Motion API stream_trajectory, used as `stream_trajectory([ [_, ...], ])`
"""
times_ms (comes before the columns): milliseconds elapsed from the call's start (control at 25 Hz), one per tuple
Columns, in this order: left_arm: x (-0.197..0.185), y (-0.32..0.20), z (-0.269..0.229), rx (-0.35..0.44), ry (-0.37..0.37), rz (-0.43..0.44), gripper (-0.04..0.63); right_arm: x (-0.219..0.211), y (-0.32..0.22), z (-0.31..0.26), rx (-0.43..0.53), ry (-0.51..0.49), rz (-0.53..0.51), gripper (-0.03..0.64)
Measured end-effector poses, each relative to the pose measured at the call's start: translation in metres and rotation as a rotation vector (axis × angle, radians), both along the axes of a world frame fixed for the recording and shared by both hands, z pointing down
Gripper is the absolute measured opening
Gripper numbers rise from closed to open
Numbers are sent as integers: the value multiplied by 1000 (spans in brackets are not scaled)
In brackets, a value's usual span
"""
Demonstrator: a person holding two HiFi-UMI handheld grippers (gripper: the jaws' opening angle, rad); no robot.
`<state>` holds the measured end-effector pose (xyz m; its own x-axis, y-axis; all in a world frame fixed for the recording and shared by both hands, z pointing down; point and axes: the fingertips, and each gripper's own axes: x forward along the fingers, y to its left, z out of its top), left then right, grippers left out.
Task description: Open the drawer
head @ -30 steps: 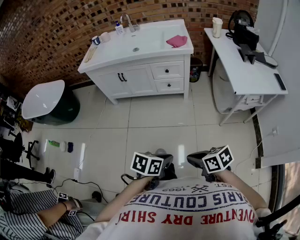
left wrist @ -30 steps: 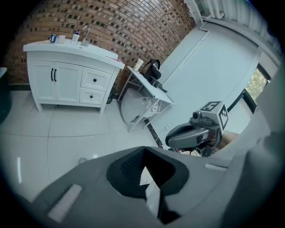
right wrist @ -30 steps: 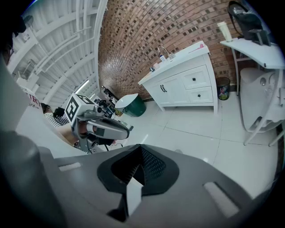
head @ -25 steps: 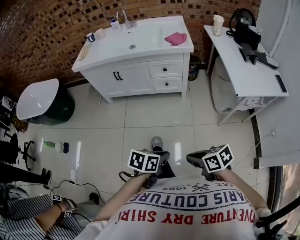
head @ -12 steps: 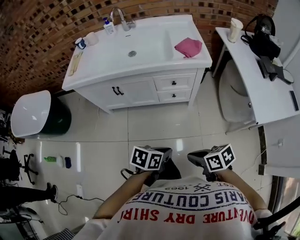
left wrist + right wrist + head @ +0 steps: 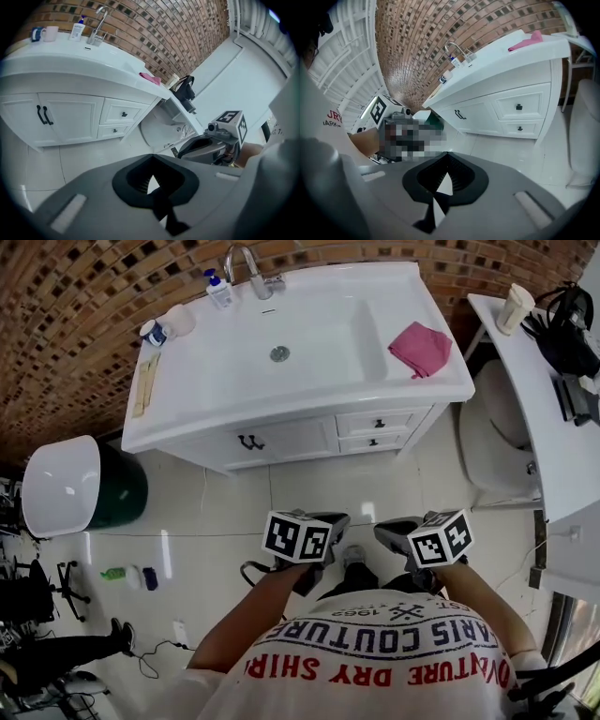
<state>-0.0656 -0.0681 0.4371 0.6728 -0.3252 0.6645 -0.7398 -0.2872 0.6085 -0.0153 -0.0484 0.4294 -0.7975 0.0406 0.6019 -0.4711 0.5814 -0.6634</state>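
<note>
The left claw (image 6: 330,520) and right claw (image 6: 386,530) hang at lower centre, close to the person's chest, each pinched together on nothing, probably just carried during the approach. The drawer (image 6: 380,422) sits closed at upper right under the sink surface (image 6: 178,381), well apart from them.

Both hand-held grippers (image 6: 152,158) (image 6: 447,156) closed, empty.
</note>
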Motion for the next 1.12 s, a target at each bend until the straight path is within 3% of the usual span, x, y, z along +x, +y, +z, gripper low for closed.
stream_trajectory([
  [240,-3,-23,15,-26,1,9,-6,1,-22,20,-17,23,41,6],
  [600,-10,-39,11,-35,6,-53,-6,5,-49,28,-7,41,37,10],
  [1120,-23,-45,16,-70,59,-161,-6,26,-150,89,59,155,189,125],
])
